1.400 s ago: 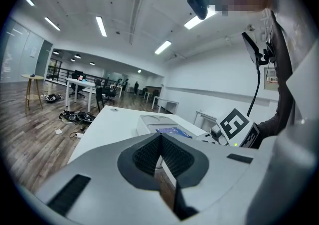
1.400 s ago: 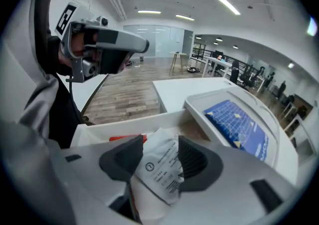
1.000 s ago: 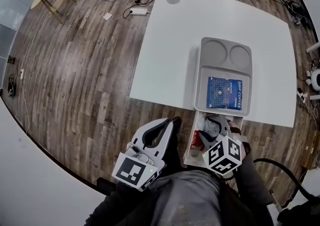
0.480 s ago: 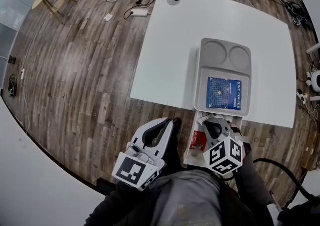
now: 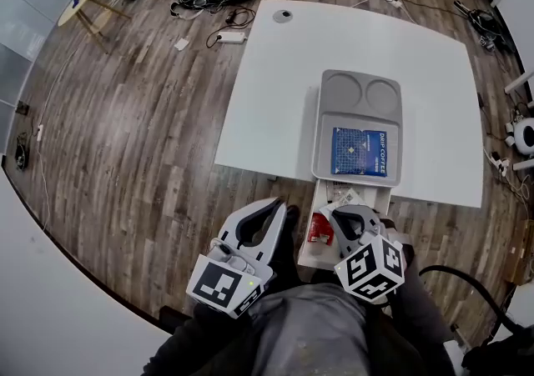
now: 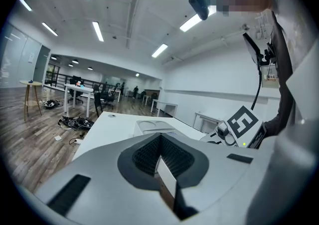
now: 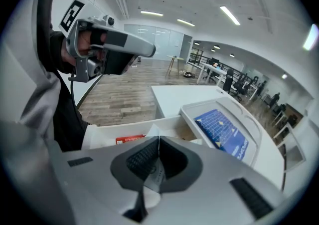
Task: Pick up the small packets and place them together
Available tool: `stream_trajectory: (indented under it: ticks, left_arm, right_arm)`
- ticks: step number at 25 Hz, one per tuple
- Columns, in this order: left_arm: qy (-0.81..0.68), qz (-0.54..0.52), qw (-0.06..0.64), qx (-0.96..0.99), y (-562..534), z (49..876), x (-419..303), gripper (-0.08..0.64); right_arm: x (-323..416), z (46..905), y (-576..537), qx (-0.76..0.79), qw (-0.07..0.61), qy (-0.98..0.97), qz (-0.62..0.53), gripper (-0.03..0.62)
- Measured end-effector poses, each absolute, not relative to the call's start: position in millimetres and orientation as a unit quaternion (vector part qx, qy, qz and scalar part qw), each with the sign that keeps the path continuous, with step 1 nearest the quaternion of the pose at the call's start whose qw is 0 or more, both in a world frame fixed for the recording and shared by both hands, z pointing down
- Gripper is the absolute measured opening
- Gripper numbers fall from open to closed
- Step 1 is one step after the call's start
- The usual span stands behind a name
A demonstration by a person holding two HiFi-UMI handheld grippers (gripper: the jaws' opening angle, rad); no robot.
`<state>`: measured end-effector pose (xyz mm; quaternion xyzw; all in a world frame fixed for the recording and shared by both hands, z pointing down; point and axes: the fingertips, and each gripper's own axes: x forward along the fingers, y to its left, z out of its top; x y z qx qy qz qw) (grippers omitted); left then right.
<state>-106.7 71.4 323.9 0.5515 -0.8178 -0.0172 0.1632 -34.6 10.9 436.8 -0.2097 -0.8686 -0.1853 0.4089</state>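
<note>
Pinching white packet in right gripper jaws over box at lower centre, left gripper jaws pressed together empty; drip coffee packet already in tray, red packet waiting in box.

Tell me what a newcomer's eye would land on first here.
The blue drip-coffee packet in the grey tray's near compartment on the white table stands out most. Below the table edge, the right gripper is shut on a white packet above an open drawer holding a red packet. The left gripper beside it pinches a thin white piece.
</note>
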Motion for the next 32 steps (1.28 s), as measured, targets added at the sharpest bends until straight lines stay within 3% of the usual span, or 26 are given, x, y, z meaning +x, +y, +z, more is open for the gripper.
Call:
stream_trajectory:
  ticks: [9, 17, 32]
  left_arm:
    - [-0.817, -0.018, 0.147, 0.558, 61.8, 312.1, -70.3, -0.012]
    - [-0.815, -0.022, 0.136, 0.563, 58.7, 306.8, -76.4, -0.012]
    - [-0.822, -0.026, 0.186, 0.538, 82.5, 337.3, -140.1, -0.012]
  right_arm:
    - [-10.2, 380.9, 13.0, -0.211, 0.338, -0.907, -0.133, 0.011]
    - [-43.7, 332.4, -41.1, -0.141, 0.292, -0.936, -0.14, 0.011]
    - [-133.9, 376.8, -97.2, -0.086, 0.342, -0.926, -0.132, 0.015]
